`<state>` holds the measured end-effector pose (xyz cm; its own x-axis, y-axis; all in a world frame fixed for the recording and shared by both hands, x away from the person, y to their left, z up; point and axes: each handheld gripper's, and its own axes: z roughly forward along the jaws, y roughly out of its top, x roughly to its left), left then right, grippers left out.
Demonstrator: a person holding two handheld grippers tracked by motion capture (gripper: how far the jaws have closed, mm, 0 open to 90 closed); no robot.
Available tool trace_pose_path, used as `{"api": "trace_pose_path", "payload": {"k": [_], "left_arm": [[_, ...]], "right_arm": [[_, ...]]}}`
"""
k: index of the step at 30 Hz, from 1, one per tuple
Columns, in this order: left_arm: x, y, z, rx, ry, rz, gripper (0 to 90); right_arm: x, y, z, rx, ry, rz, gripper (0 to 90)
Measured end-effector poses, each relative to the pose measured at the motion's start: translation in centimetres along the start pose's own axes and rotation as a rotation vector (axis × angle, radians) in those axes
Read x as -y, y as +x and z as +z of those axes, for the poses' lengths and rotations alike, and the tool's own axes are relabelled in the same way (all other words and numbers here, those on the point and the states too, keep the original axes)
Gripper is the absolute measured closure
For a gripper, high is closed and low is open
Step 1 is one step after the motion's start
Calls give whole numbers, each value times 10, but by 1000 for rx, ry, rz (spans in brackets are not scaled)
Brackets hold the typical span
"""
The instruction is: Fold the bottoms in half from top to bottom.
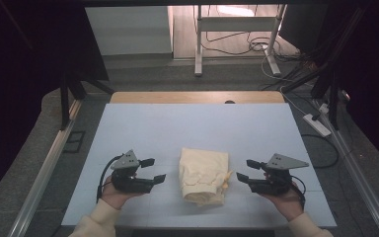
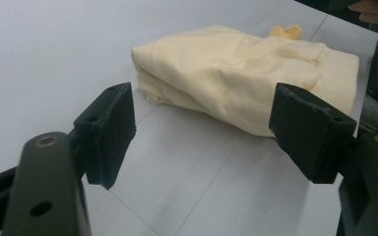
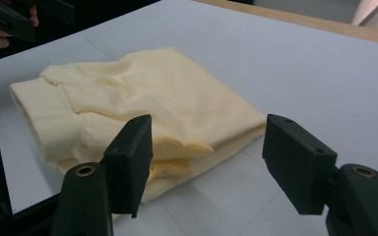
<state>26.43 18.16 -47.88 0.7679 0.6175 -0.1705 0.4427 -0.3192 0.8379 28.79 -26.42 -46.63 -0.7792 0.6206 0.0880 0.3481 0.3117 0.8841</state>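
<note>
The left gripper (image 1: 153,170) sits just left of the folded cream garment (image 1: 204,175), jaws apart and empty. The garment (soft, creased, ribbed cuff at one end) lies on the pale blue table (image 1: 197,128). Just right of it, the right gripper (image 1: 244,170) is likewise spread, gripping nothing. The right gripper view shows the stacked layers (image 3: 177,164) at the garment's edge.

The person is holding the left tongs (image 1: 153,170) low at the near left, jaws pointing right and standing apart with nothing between them. The right tongs (image 1: 245,171) are mirroring them at the near right, pointing left, jaws likewise parted and empty, both wrists lying level.
</note>
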Motion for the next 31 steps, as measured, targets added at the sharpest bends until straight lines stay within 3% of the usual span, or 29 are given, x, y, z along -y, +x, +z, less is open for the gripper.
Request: {"api": "trace_pose_path", "payload": {"k": [9,31], "left_arm": [[8,3,-7,-13,11,-11,260],[10,5,-7,-10,16,-18,258]], "right_arm": [[18,-19,-28,93,-4,8,364],[21,-18,-23,84,16,-18,363]]}}
